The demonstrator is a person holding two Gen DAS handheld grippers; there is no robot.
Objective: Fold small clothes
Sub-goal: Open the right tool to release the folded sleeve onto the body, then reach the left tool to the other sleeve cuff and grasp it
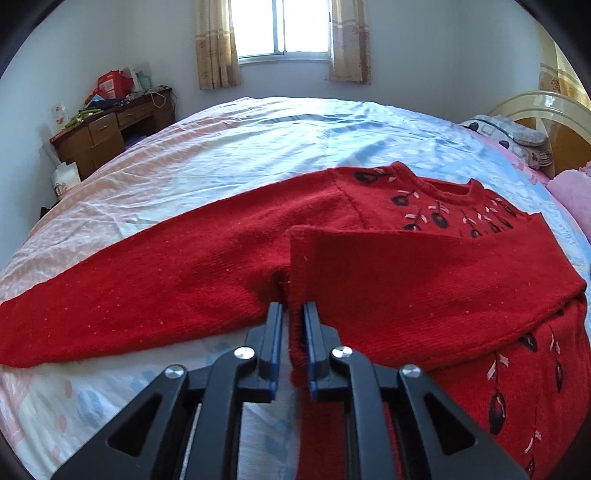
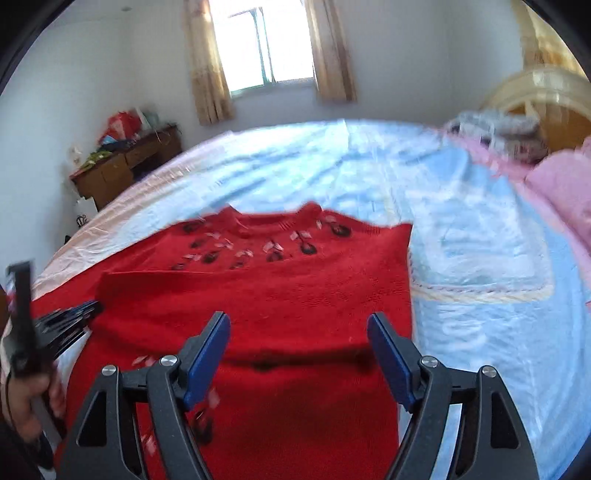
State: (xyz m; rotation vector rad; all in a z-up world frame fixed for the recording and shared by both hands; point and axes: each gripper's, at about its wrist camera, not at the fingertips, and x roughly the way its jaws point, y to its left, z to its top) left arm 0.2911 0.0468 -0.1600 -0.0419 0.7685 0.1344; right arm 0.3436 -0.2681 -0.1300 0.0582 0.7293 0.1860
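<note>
A red knit sweater [image 1: 406, 277] with black and pink flower embroidery lies face up on the bed. One sleeve [image 1: 147, 288] stretches out to the left. The other sleeve is folded across the chest, and its cuff [image 1: 297, 343] hangs between the fingers of my left gripper [image 1: 291, 314]. Those jaws stand a narrow slit apart, with a gap between the left pad and the cloth. My right gripper [image 2: 299, 325] hovers wide open over the sweater [image 2: 295, 280], holding nothing. In the right wrist view the left gripper [image 2: 85, 314] shows at the left edge, held by a hand [image 2: 26, 398].
The bed sheet [image 1: 258, 147] is pale blue and pink. A patterned pillow [image 1: 509, 136], a pink blanket [image 1: 572, 192] and the headboard [image 1: 535, 107] lie to the right. A cluttered wooden desk [image 1: 110, 129] stands by the far left wall, below a curtained window [image 1: 284, 29].
</note>
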